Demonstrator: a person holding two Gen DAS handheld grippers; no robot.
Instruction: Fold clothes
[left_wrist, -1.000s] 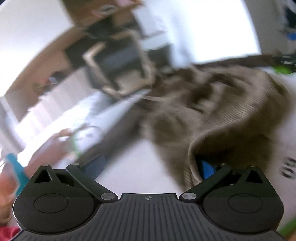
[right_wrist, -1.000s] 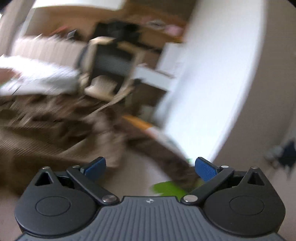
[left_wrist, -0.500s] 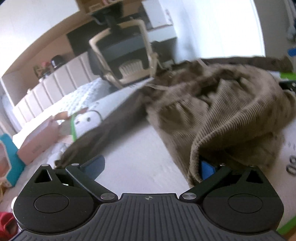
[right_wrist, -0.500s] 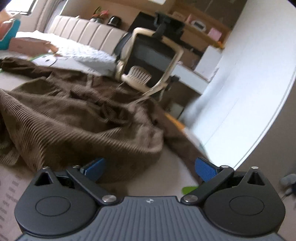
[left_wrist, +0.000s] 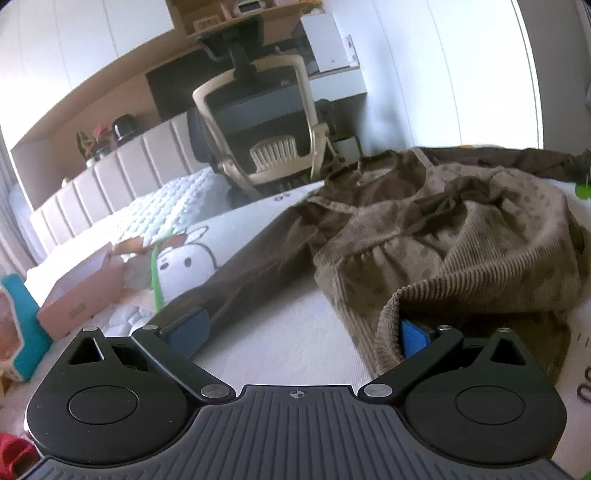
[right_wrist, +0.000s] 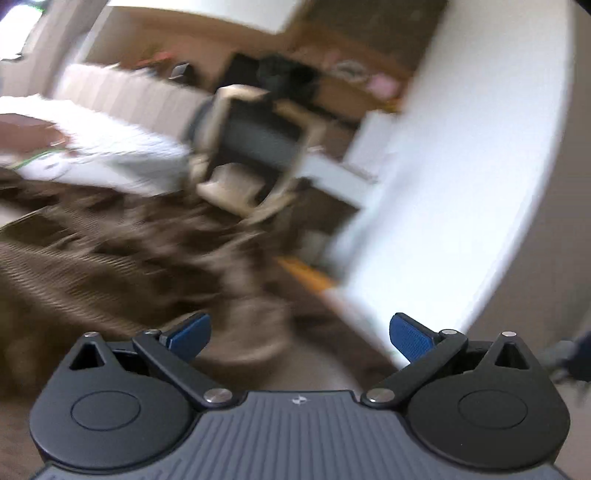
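Your left gripper (left_wrist: 301, 330) sat spread wide, its right finger tucked under the brown corduroy garment (left_wrist: 461, 236), bunched at two o'clock. Your right gripper (right_wrist: 299, 332), likewise spread, held nothing. Lifting could snag that hem.

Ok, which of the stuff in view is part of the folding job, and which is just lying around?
Part of the job:
- brown corduroy garment, crumpled on the white surface
- left gripper, open, hem draped over one finger
- right gripper, open, empty

Lying about:
- pink box
- white plush toy
- office chair
- teal item
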